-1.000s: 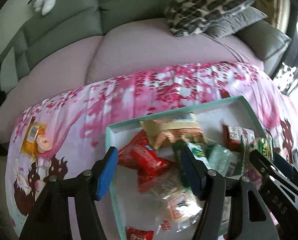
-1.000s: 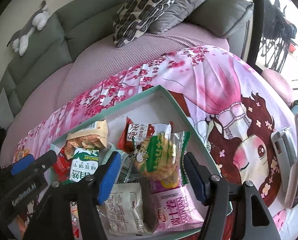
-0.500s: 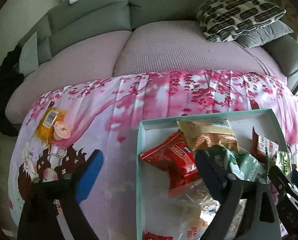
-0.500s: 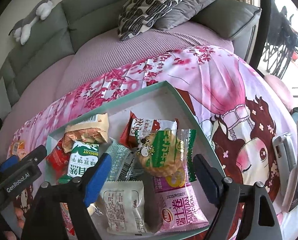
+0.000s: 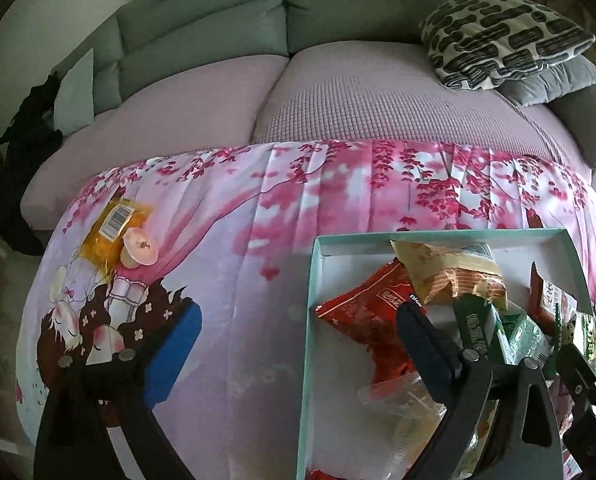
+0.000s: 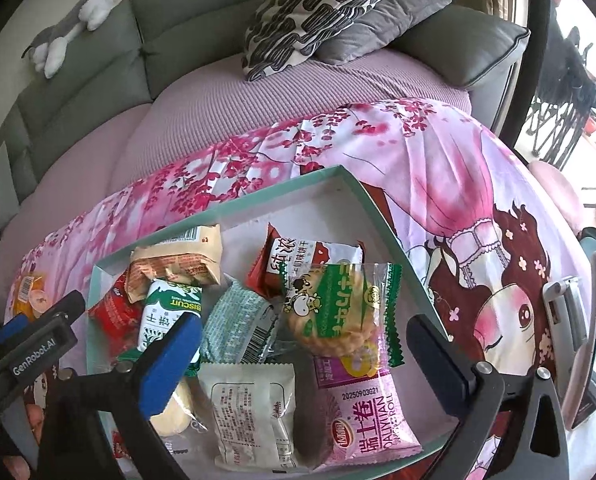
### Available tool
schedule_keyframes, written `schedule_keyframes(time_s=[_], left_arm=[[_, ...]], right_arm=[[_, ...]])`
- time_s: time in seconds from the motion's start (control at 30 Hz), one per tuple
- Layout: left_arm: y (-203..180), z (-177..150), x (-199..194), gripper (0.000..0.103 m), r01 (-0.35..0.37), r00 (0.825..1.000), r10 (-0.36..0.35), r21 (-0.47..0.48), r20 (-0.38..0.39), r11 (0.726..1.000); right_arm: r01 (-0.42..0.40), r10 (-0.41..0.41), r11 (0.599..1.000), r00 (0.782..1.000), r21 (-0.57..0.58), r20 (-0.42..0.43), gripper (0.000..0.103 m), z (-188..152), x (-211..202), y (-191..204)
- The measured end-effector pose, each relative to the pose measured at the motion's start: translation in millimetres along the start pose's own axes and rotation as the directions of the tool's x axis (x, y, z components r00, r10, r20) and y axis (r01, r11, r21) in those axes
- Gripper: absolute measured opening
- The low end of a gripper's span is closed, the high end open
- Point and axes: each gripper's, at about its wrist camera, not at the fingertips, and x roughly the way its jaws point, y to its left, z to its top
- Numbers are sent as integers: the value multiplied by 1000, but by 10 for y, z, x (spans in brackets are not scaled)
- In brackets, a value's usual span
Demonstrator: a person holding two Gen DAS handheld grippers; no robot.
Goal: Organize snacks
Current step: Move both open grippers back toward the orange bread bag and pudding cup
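Risk: we judge left hand-held gripper (image 5: 293, 344), wide open, empty, could snag box (image 5: 310, 320) rim | right hand-held gripper (image 6: 310, 356) likewise open, empty | orange packet (image 5: 115, 226) outside.

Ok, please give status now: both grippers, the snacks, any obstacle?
Left gripper open, empty. Right gripper open over box. Orange packet and jelly cup outside box, on blanket. Nothing blocking.

You have bare pink floral blanket (image 5: 257, 208) between the orange jelly-cup packet (image 5: 115, 224) and the teal-rimmed shallow box (image 5: 312, 280). Inside, overlapping wrappers crowd the floor; only its far right corner (image 6: 330, 204) lies uncovered.
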Motion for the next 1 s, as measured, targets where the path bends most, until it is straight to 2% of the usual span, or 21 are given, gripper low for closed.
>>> schedule_keyframes(time_s=[0.33,0.7,1.0], left_arm=[[213,-9,34,98,23,1000,-22,-36,4,999],[657,-25,58,98,-12,1000,13,-61,1,998],[1165,-47,-6,98,-58,998,60,-96,16,994]], right_arm=[[2,-1,999,1000,-32,20,103,15,-67,166],[-29,33,996,998,-80,49,103,31,-161,531],[-59,69,980,996,-190,50,103,-53,-199,1031]])
